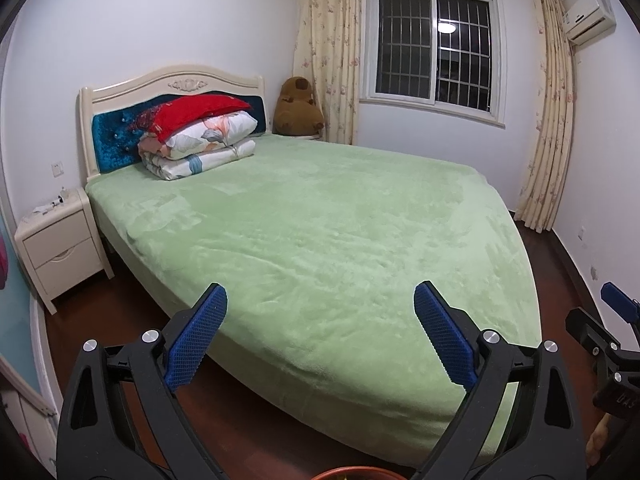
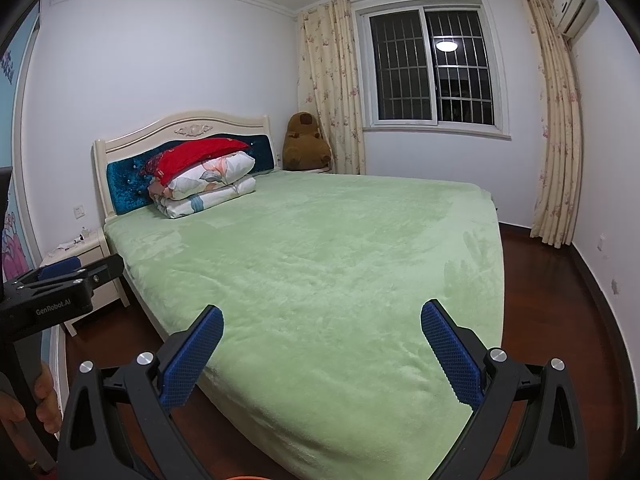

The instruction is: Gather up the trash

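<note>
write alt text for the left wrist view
The open left gripper points across a bed with a green cover; folded bedding sits at the headboard, a nightstand to the left, a barred window behind.

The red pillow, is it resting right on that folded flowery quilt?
Touching. In the left wrist view the red pillow lies directly on the folded quilt, no gap between them.

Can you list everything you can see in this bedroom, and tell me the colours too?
bed: one, green cover, room's middle
headboard: one, cream and blue, by the wall
folded quilts: stack, white floral under red, at the headboard
plush toy: one, brown, corner beyond the bed
nightstand: one, cream, left of the bed, small bits on top
window: one, barred, dark
curtains: two, cream floral, beside the window
air conditioner: one, white, high right
left gripper: open, blue fingers
right gripper: open, blue fingers
</note>
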`<state>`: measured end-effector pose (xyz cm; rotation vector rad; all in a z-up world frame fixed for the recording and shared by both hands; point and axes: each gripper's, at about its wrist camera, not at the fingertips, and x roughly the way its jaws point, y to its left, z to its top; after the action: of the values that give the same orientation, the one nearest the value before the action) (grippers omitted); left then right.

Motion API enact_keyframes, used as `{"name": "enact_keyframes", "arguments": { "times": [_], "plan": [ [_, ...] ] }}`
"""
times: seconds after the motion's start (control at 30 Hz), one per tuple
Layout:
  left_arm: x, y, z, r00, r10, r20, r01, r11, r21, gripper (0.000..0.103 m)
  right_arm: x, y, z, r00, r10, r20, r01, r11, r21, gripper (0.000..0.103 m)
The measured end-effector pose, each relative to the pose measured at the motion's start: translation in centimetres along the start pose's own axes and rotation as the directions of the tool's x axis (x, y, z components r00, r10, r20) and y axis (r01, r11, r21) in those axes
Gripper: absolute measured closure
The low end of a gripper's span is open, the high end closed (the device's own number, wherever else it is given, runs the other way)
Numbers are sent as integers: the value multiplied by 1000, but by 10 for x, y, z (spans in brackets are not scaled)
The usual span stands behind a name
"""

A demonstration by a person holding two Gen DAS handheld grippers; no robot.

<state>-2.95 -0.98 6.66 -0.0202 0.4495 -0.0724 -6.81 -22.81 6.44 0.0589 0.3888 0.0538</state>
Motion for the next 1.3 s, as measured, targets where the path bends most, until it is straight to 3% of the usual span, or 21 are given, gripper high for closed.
{"name": "enact_keyframes", "arguments": {
  "times": [0.67,1.13,1.3],
  "plan": [
    [-1,-3,3,1000,-10,-12,10,1000,-1,11,-4,1,2,1000,-8,7,8,1000,-7,6],
    [-6,-5,3,1000,4,29,-4,1000,16,10,-4,-2,3,1000,-11,9,11,1000,-7,6],
    [-2,-5,3,1000,-26,8,25,1000,7,10,-4,-3,3,1000,-12,9,12,1000,-9,6]
  ]
}}
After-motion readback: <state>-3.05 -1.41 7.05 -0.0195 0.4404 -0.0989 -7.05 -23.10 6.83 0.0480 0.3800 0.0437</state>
